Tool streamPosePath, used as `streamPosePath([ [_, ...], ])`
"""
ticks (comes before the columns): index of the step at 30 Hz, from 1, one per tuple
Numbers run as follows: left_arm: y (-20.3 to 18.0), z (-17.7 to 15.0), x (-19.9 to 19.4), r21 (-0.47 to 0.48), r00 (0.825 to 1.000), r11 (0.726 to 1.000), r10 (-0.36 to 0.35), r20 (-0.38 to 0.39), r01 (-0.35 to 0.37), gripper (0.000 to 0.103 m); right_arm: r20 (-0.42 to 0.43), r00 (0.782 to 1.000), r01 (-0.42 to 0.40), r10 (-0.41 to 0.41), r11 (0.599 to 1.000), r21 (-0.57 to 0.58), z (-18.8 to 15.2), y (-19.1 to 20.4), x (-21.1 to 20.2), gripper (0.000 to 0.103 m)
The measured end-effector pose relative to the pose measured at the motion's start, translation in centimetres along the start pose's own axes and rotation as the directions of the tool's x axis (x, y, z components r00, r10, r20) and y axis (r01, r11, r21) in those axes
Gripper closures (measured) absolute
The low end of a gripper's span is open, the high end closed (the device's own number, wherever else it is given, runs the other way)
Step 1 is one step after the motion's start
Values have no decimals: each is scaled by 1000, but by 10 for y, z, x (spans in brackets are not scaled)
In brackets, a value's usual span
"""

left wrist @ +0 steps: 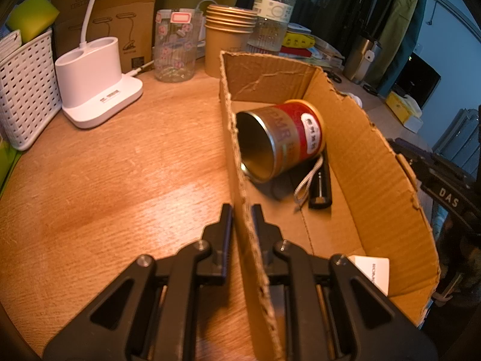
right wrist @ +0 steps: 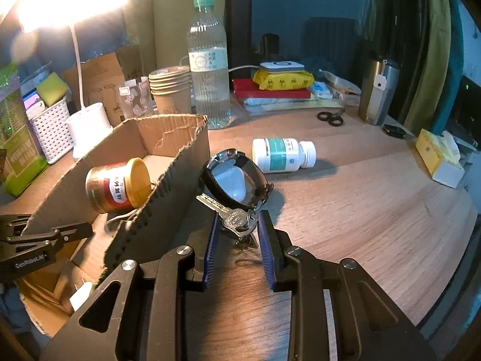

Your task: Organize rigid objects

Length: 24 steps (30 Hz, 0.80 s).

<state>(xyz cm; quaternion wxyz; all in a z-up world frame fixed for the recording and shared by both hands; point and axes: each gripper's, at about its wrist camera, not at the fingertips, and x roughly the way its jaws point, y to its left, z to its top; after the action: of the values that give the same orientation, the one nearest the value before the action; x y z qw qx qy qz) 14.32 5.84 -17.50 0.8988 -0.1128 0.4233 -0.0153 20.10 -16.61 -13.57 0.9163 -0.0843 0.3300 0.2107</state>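
Through the left wrist camera, the left hand-held gripper (left wrist: pixel 241 207) is clamped on the near wall of the cardboard box (left wrist: pixel 378 162), one finger outside and one inside, the torn edge running up between them. The box sits on the wooden tabletop (left wrist: pixel 120 162). Inside it a red and gold tin can (left wrist: pixel 282 141) lies on its side, its open mouth turned toward the gripped wall. Just beside the can a small black device (left wrist: pixel 321 183) with a pale cord loop rests on the box floor, and a white card (left wrist: pixel 372 272) lies in the near corner. Behind the box stand a stack of paper cups (left wrist: pixel 227 39) and a clear water bottle (left wrist: pixel 275 12); to the left are a white lamp base (left wrist: pixel 96 78) and a white lattice basket (left wrist: pixel 27 90).

Through the right wrist camera, the right hand-held gripper (right wrist: pixel 236 219) is closed on a bunch of keys (right wrist: pixel 234 218), its blue-padded fingers pressing either side of the key heads. A dark ring strap (right wrist: pixel 237 174) hangs off the bunch ahead of the fingers, beside the box's outer wall, with something white showing through the loop. The bunch is held just outside the box (right wrist: pixel 180 162), above the tabletop (right wrist: pixel 375 210). A white pill bottle (right wrist: pixel 282 155) with a teal label lies on its side farther out. The can (right wrist: pixel 117 188) shows inside the box, and the left hand-held gripper (right wrist: pixel 75 231) grips the opposite wall. Scissors (right wrist: pixel 330 118), a steel tumbler (right wrist: pixel 378 90) and a yellow tissue box (right wrist: pixel 439 158) stand near the far edge.
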Motion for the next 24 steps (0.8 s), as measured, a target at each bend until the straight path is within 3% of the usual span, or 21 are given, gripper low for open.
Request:
streamPosePath([
  [23,0,0,0,0,1000,1000,0,0,0,89,112,994,13,-10,1000,-25,14,10,-47,75],
  [24,0,0,0,0,1000,1000,0,0,0,89,118,993,13,-9,999,-29,15,11,-50,82],
])
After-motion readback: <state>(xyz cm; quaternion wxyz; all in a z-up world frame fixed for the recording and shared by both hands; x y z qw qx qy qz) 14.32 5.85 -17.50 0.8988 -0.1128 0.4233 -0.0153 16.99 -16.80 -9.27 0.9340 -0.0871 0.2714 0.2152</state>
